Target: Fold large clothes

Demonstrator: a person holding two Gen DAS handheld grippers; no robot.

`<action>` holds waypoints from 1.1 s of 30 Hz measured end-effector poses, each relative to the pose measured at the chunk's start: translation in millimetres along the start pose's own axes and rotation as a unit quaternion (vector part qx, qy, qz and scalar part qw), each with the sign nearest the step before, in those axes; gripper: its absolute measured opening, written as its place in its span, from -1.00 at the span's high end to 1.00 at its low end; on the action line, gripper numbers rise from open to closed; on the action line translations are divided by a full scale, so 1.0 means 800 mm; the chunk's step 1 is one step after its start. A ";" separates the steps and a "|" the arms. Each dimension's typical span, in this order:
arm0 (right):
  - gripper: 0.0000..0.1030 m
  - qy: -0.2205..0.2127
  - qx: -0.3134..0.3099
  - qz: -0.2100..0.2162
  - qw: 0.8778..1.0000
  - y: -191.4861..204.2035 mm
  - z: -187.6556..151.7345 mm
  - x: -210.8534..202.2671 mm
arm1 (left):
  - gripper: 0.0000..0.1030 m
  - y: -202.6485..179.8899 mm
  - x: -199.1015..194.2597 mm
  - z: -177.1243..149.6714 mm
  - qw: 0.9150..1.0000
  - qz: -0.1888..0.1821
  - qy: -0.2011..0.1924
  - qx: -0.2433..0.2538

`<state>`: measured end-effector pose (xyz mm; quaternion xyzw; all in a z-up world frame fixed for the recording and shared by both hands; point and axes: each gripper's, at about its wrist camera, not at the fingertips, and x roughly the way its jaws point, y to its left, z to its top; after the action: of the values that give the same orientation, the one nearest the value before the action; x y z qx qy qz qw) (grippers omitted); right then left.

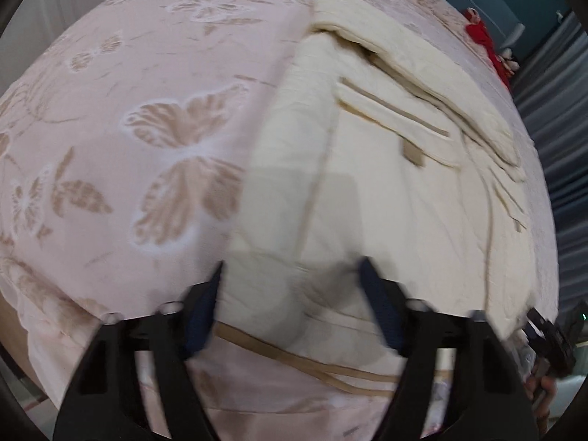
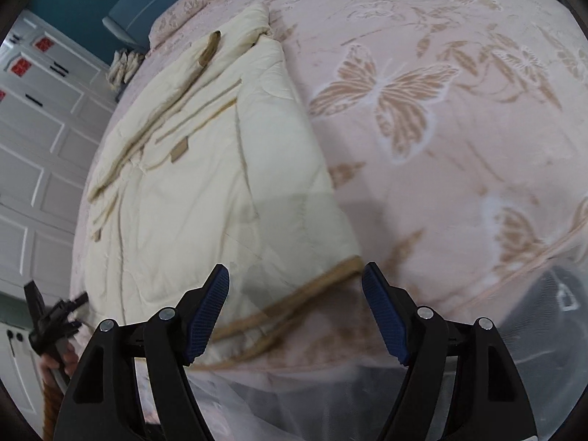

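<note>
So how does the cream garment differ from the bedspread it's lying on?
The cream garment is plain, with tan trim along its edges; the pink bedspread carries a tan butterfly and leaf pattern. The garment is far smaller, covering only one strip of the bedspread. The garment is doubled over in layers with a sleeve laid across it; the bedspread lies spread in one layer. Both lie fairly flat, and neither is gripped by any fingers.

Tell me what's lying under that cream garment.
The cream garment lies flat on a pink bedspread with a tan butterfly pattern, which shows all around it. The patch of bedspread directly beneath is covered, so anything there is hidden.
</note>
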<state>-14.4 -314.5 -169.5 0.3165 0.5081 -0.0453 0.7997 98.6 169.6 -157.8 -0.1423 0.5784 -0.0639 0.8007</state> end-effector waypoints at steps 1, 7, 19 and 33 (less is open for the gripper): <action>-0.41 -0.004 0.007 0.001 1.000 0.002 0.002 0.001 | 0.07 -0.003 -0.002 -0.001 1.000 0.000 0.001 0.003; 0.83 -0.006 -0.022 -0.005 1.000 0.022 0.008 -0.012 | 0.74 -0.018 -0.027 0.002 1.000 0.003 -0.012 0.020; 0.92 0.071 -0.222 -0.072 0.970 0.066 -0.025 -0.131 | 0.84 -0.048 -0.154 -0.061 0.993 -0.008 -0.014 0.120; 0.93 0.015 -0.256 -0.052 0.965 0.109 -0.057 -0.271 | 0.87 -0.064 -0.286 -0.103 0.987 0.008 -0.086 0.136</action>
<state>-119.7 -274.3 40.4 0.0754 0.5302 0.0498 0.8431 -49.6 169.4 41.2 -0.0325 0.4948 -0.1231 0.8596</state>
